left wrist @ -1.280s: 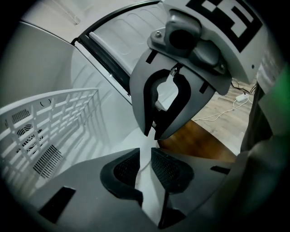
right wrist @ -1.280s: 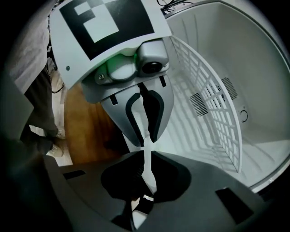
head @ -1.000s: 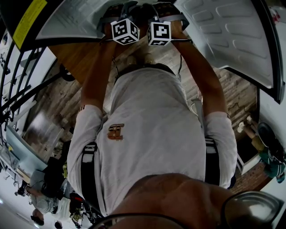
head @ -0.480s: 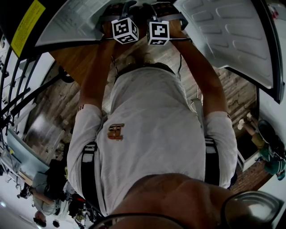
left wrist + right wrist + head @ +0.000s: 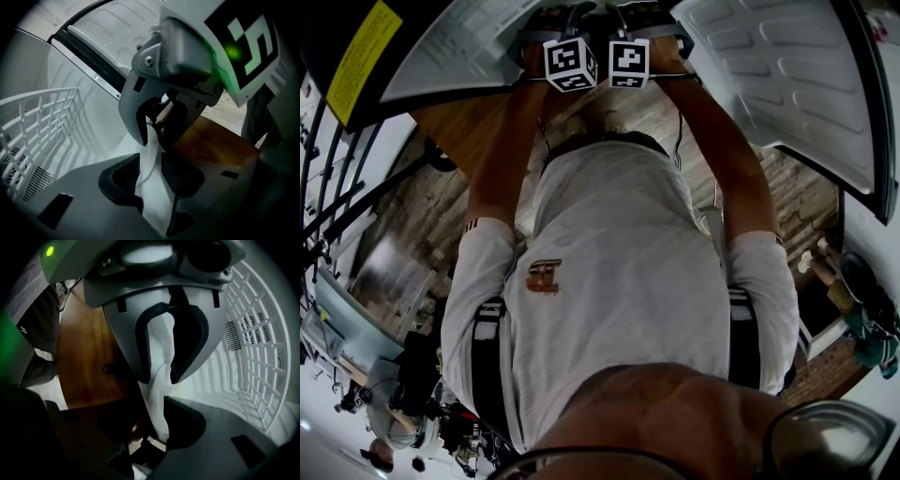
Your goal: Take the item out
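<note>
**2 tools let go, white strip sitting in the gap**

Left tool [image 5: 151, 164] and right tool [image 5: 154, 406] face off, jaws just opened wide; a thin white strip [image 5: 151, 140] runs loose through both gaps, beside the wire basket [image 5: 44, 117]. Looks light and floppy, so I'd pinch its top edge.

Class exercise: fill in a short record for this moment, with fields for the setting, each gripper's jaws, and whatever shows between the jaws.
setting: white wire basket against a white wall; brown wooden surface nearby
left gripper: jaws apart, have just been opening
right gripper: jaws apart, have just been opening
between jaws: a white strip shows in each gap; the pads do not press on it; cannot tell what it is
placing: both grippers close, side by side
</note>
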The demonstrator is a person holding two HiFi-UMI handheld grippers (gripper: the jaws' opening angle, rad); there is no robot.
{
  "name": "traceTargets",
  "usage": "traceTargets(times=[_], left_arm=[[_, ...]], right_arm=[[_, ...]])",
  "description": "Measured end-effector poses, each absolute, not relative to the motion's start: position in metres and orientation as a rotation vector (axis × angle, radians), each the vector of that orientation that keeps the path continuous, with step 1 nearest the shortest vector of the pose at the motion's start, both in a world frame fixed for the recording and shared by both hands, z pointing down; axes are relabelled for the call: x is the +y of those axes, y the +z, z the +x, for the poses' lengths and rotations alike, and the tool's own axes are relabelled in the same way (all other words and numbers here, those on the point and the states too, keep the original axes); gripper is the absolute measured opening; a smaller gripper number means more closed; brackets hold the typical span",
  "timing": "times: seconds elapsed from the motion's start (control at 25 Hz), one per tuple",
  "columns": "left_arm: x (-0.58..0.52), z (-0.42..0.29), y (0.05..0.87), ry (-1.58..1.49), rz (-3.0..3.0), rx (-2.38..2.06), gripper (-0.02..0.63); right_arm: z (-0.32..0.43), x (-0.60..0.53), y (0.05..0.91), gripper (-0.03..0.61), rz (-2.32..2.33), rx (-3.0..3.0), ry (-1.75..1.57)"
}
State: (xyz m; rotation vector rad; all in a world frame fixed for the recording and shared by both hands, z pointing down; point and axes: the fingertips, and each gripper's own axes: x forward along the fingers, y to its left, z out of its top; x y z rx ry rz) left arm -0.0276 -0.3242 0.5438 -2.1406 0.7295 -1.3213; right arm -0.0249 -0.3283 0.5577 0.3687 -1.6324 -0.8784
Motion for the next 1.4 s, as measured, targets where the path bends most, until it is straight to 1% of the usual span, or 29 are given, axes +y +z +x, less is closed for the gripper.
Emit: traceTargets(times=[0.52,0.84,0.96,1.4], left_arm=[[-0.325,-0.028,0.549,-1.341,-2.139,0.676,0.152],[-0.323,-0.029,0.552,-1.336,-2.133,0.659,0.152],[-0.322,-0.029,0.55,-1.33,-2.112,0.654,0.152],[-0.317,-0.024,0.552,-1.334,-2.083,0.626,0.15]], right_arm=[[-0.029,-0.335,0.568,0.161,0.301,-1.587,-0.893],[-0.029,-0.333,0.568,0.125,0.288,-1.601,-0.854],[-0.03,-0.33,0.566,0.094,0.292,-1.625,-0.84],[-0.035,-0.324,0.551,0.071,0.359,-1.695,-0.849]])
